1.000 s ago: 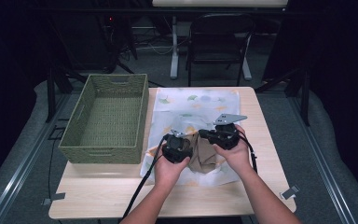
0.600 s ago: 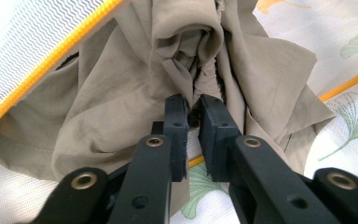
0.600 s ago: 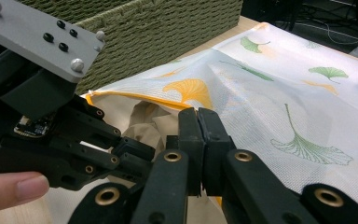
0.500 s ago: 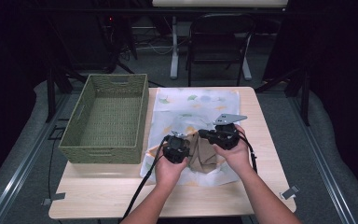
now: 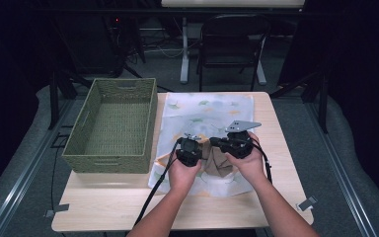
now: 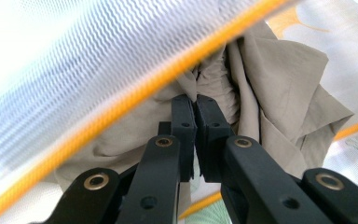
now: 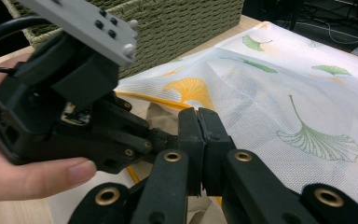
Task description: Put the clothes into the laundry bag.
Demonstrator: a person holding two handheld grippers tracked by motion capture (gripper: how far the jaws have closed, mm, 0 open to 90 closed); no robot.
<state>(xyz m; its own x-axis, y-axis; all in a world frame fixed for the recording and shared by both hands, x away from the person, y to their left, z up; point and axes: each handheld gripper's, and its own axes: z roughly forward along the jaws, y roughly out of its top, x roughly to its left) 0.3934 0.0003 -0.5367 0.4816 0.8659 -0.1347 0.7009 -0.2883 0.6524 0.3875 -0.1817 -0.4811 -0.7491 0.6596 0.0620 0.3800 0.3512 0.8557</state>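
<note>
— Between your left gripper's point(image 6: 196, 100) jaws sits a fold of the beige cloth point(image 6: 279, 79); they are pressed together on it, tips buried in the bunched part.

— And my right?

— Your right gripper's point(image 7: 198, 114) jaws are clamped together too, and as far as I can judge they pinch the orange rim of the mesh bag point(image 7: 307, 93), lifting it like a flap over the cloth.

— So where is the cloth now?

— At the bag's near end, between your two grippers, crumpled on the lower layer with the raised rim above it. It looks to be at the bag's mouth, not deep inside.

— How do I do this well?

— Hold the rim high and taut with your right, so the mouth gapes. Move the cloth low and straight along the bag with your left, away from the orange rim so the mesh does not snag. Grip only cloth; if mesh comes along, reopen and retake.

— Which way does it all lie?

— The bag's long axis runs near to far across the table point(image 5: 276, 197), mouth towards you, closed end far. The cloth is a heap with no clear axis. The basket point(image 5: 113, 123) stands to the left, apart.
</note>
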